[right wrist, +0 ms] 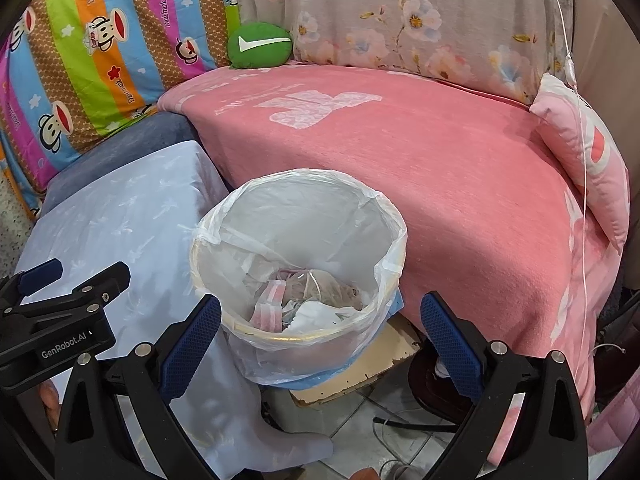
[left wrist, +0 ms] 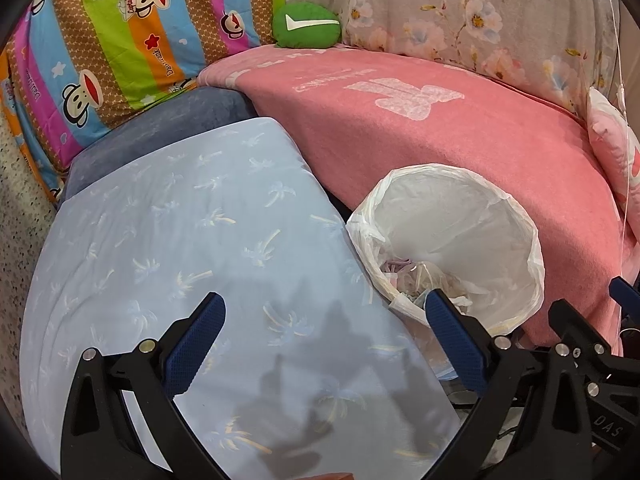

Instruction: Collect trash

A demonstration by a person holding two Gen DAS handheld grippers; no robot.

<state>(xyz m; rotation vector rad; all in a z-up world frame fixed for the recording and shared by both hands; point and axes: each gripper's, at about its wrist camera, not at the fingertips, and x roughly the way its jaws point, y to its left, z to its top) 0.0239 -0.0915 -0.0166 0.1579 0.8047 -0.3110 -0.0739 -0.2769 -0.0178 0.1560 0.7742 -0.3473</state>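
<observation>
A round bin lined with a white plastic bag (right wrist: 396, 240) (left wrist: 532, 248) stands between the light blue cover and the pink blanket. Crumpled wrappers and tissue (right wrist: 308, 300) (left wrist: 416, 276) lie at its bottom. My right gripper (right wrist: 320, 320) hangs open above the bin's near rim, nothing between its blue pads. My left gripper (left wrist: 324, 320) is open over the light blue cover, its right finger (left wrist: 452, 328) by the bin's left rim, and holds nothing. Each gripper shows at the edge of the other's view: the left gripper (right wrist: 60, 280) and the right gripper (left wrist: 592, 312).
A light blue palm-print cover (left wrist: 180, 240) (right wrist: 120, 220) lies left of the bin. A pink blanket (left wrist: 440, 132) (right wrist: 440, 168) covers the seat behind. A green cushion (left wrist: 306, 24) (right wrist: 260, 44), striped monkey-print bedding (left wrist: 120, 40) and a pink pillow (right wrist: 592, 160) ring it. Cardboard (right wrist: 360, 368) and cables lie on the tiled floor.
</observation>
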